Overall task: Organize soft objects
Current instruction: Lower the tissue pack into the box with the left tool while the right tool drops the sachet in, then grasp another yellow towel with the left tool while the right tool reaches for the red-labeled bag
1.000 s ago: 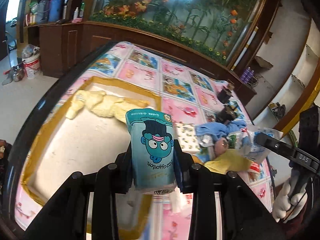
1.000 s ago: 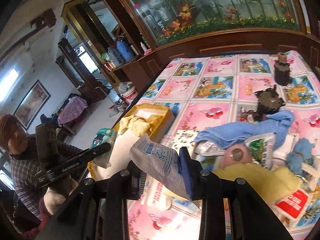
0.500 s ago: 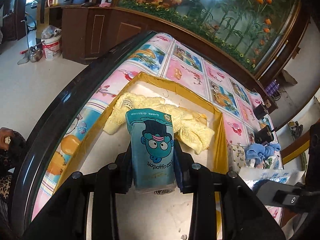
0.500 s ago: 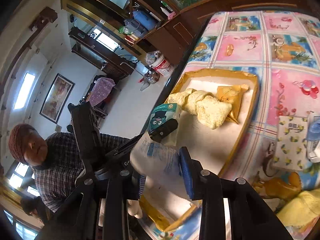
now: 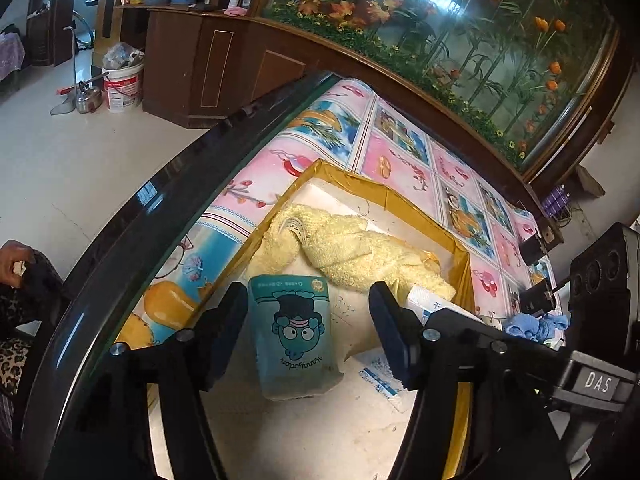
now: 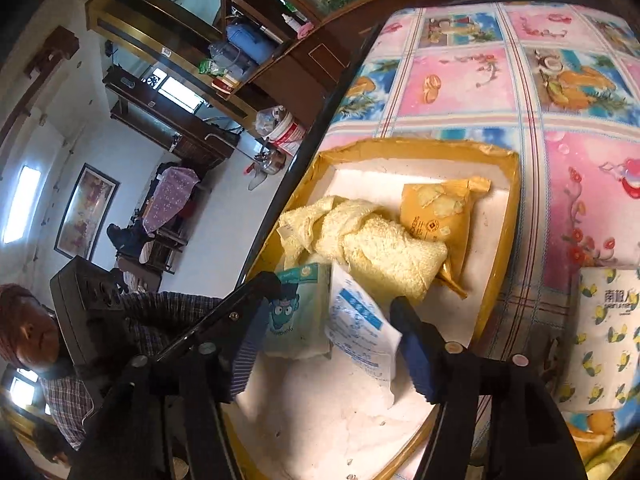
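Both wrist views look down, close, between their own fingers into the yellow-rimmed tray (image 5: 416,204) (image 6: 416,146). Left view faces the aquarium (image 5: 460,36), upper right of frame; right view faces the room, left. Shared: tray, yellow towel (image 5: 352,248) (image 6: 372,244).

Table (image 5: 224,152): dark glossy rim, top covered by a cloth (image 6: 460,80) of pink and blue picture squares.

On the cloth, landmark tray (image 6: 500,240): shallow, yellow-walled, white floor, near the table's rim.

- Tissue pack (image 6: 604,336), white with lemon print: just beside the tray, on the side away from the rim.
- Blue fabric (image 5: 536,326): past the tray's far corner.
- Two dark small items (image 5: 534,250): beyond the blue fabric; kind unclear.
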`<state>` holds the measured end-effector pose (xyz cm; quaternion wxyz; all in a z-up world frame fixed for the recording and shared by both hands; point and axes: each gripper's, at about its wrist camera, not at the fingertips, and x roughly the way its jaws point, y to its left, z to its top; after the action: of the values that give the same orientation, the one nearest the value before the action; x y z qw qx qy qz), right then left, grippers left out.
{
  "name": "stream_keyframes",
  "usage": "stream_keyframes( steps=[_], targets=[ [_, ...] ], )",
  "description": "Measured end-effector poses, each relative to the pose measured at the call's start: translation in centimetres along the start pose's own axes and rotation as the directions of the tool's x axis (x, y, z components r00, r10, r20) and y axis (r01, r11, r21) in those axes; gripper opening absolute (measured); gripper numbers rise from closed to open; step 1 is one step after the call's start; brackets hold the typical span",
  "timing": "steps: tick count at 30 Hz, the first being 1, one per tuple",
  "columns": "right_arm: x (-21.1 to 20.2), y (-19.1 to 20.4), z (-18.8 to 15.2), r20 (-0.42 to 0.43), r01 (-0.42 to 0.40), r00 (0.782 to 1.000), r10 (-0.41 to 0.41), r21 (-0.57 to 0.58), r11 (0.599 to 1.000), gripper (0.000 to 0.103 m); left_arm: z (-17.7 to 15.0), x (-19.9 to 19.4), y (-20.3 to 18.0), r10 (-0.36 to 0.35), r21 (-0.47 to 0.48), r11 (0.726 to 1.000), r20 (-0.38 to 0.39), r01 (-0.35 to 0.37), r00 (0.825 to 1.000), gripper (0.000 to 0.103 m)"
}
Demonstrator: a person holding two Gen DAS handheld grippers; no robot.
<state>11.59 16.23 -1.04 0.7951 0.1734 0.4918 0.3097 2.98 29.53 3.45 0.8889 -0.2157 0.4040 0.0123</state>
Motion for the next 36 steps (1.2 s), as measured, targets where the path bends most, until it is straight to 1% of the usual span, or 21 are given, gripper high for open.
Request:
stream_keyframes(
  steps=[4,9,11,14,17,19,23,25,27,33,36],
  targets=[
    [-2.2,0.5,0.3,0.055,0.030,0.998,-0.028,-0.049,0.998,0.068,-0.1,-1.3,-0.7,0.004,0.013,1.000,0.022,-0.004,1.000,0.062],
    [-6.3,-0.3,-0.8,0.131,0.063,0.990,-0.053,-0.073,0.995,0.068,-1.2,-3.9,-3.5,0.007,0.096,0.995,0.085,-0.015,0.996,0.063],
    [-8.0,-1.1,-1.7,0.154,0.081,0.986,-0.069,-0.073,0.994,0.068,-2.0,-4.9,-5.1,0.010,0.138,0.990,0.109,-0.026,0.994,0.067],
    [-10.4,-2.5,-3.1,0.185,0.097,0.979,-0.085,-0.057,0.994,0.068,-3.4,-6.1,-7.8,0.031,0.220,0.974,0.148,-0.063,0.989,0.071],
    [-12.6,-4.2,-4.6,0.214,0.099,0.972,-0.092,-0.024,0.995,0.069,-5.0,-6.6,-10.5,0.061,0.301,0.947,0.182,-0.114,0.981,0.072],
    [-14.0,-5.4,-5.5,0.234,0.107,0.967,-0.103,-0.004,0.994,0.069,-6.1,-6.8,-12.2,0.063,0.342,0.931,0.190,-0.127,0.980,0.072],
    [-16.8,-7.8,-7.3,0.278,0.122,0.952,-0.126,0.032,0.992,0.069,-7.9,-6.8,-14.6,0.062,0.399,0.908,0.178,-0.130,0.982,0.072],
    [-18.0,-9.0,-8.2,0.293,0.122,0.947,-0.133,0.055,0.991,0.072,-8.6,-6.5,-15.6,0.067,0.424,0.896,0.166,-0.132,0.984,0.072],
    [-19.3,-10.4,-9.0,0.309,0.122,0.940,-0.142,0.081,0.989,0.073,-9.2,-6.2,-16.6,0.077,0.442,0.887,0.155,-0.138,0.985,0.072],
    [-21.9,-14.4,-10.7,0.331,0.136,0.926,-0.181,0.154,0.979,0.073,-10.5,-5.6,-18.5,0.098,0.463,0.874,0.132,-0.149,0.986,0.072],
    [-23.1,-16.1,-11.4,0.344,0.141,0.918,-0.199,0.187,0.972,0.073,-11.0,-4.8,-19.1,0.101,0.475,0.869,0.107,-0.140,0.989,0.075]
  ],
)
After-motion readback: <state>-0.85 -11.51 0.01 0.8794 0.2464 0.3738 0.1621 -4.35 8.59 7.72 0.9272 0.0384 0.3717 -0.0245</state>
